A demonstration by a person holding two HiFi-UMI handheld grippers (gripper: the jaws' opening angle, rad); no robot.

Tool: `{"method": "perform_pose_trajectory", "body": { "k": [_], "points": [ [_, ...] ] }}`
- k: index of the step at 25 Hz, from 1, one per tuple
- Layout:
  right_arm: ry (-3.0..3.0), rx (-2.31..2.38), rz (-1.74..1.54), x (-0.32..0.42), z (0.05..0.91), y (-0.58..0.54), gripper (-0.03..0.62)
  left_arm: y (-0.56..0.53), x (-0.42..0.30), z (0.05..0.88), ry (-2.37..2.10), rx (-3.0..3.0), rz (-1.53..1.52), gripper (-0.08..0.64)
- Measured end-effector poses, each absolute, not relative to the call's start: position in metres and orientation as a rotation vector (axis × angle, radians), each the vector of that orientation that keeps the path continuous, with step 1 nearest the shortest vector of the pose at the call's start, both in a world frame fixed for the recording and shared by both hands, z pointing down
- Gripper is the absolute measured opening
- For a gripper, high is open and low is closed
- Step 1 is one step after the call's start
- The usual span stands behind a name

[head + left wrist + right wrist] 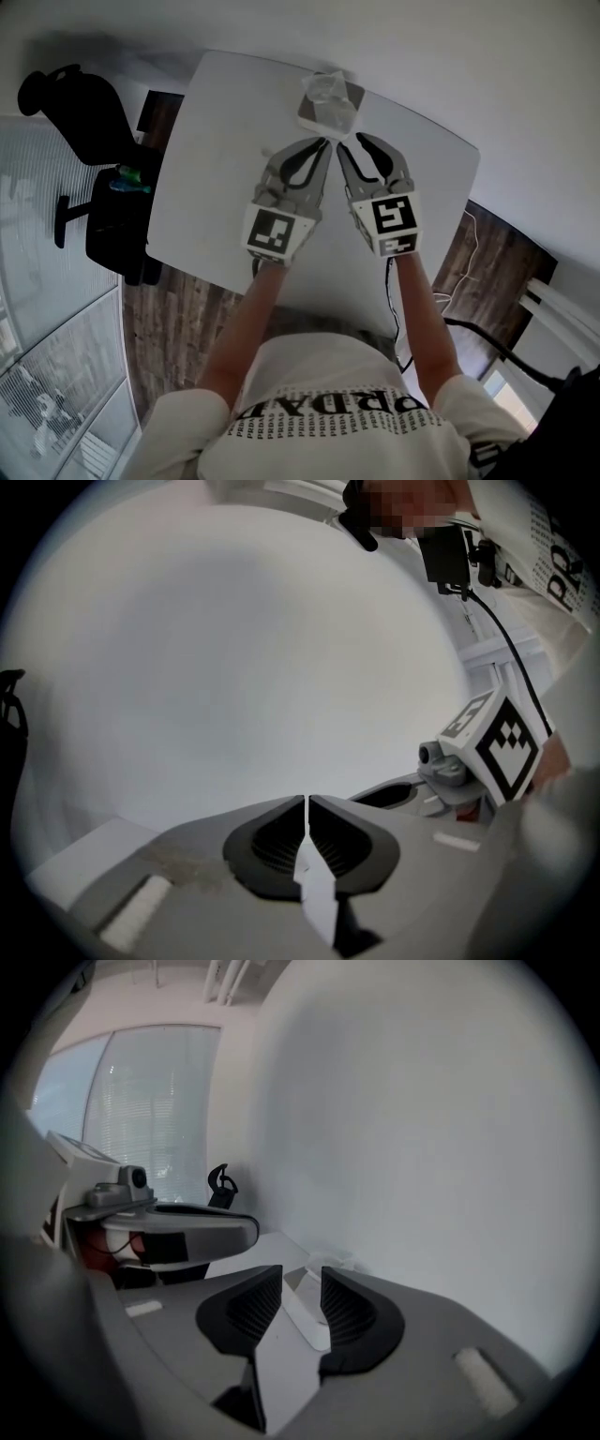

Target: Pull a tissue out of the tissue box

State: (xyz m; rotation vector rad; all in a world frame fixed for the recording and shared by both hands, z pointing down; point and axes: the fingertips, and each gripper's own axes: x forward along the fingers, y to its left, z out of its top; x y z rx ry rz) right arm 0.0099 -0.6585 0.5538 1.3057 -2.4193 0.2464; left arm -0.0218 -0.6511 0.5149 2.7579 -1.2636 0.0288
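Soft, crumpled white tissue paper [326, 89] tops a pale square tissue box [354, 96] on the smooth, matt white tabletop [225, 141]. The left gripper [307, 801], matt grey plastic, carries ribbed black pads [277, 841]. Dark, grained wood planks [178, 319] cover the floor.

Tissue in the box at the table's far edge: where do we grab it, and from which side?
Grip the crumpled tuft of tissue standing up from the top of the tissue box. Come from above, near side, with the right gripper: its jaws stand apart and face the tuft; pulling up should free it.
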Motion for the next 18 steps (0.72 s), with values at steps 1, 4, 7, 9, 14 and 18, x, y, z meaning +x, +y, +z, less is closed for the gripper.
{"method": "perform_pose_trajectory", "body": {
  "k": [1, 4, 7, 9, 14, 18],
  "points": [
    [-2.415, 1.303, 0.253, 0.010, 0.559, -0.661, 0.141, -0.653, -0.023, 0.518, -1.268, 2.749, 0.030, 0.006],
    [-2.391, 1.297, 0.260, 0.011, 0.574, -0.667, 0.152, -0.657, -0.029, 0.531, -1.276, 2.735, 0.074, 0.006],
    [-2.372, 1.305, 0.270, 0.011, 0.583, -0.673, 0.161, -0.661, -0.035, 0.535, -1.300, 2.718, 0.057, 0.006],
    [-2.364, 1.303, 0.286, 0.011, 0.590, -0.676, 0.167, -0.665, -0.037, 0.537, -1.309, 2.706, 0.048, 0.006],
    [-2.338, 1.306, 0.296, 0.012, 0.605, -0.685, 0.184, -0.676, -0.040, 0.551, -1.319, 2.684, 0.064, 0.006],
    [-2.337, 1.318, 0.324, 0.014, 0.614, -0.694, 0.200, -0.681, -0.038, 0.558, -1.319, 2.692, 0.069, 0.006]
  ]
}}
